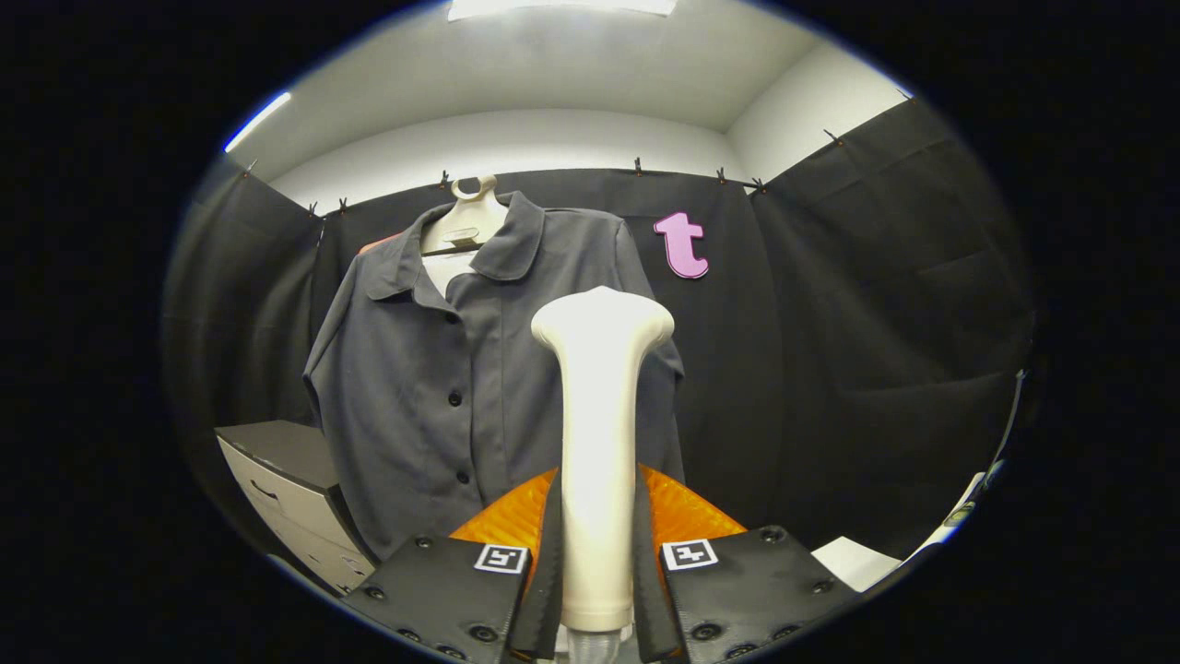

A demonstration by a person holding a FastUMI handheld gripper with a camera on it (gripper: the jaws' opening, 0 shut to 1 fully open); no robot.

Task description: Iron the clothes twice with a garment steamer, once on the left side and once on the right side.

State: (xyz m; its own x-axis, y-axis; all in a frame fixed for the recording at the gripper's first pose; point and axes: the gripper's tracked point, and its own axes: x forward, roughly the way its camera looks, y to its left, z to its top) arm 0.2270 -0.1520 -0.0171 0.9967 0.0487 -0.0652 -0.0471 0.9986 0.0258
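The tongs (597,553) were clamped on the handle of the cream garment steamer (599,406), both fingers pressing it, held upright. Beyond it, the grey buttoned shirt (442,369) hung on a hanger (468,221) against the booth wall.

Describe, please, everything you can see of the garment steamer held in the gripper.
The garment steamer is a smooth, cream-white, plastic-looking wand. It stands upright between the fingers of the gripper, which press on its slim handle from both sides. The handle widens upward into a broad, rounded head that points away, toward the grey shirt on its hanger beyond it, over the shirt's right half as seen. Whether the head touches the cloth cannot be told. At its lower end a greyish neck leaves the handle.
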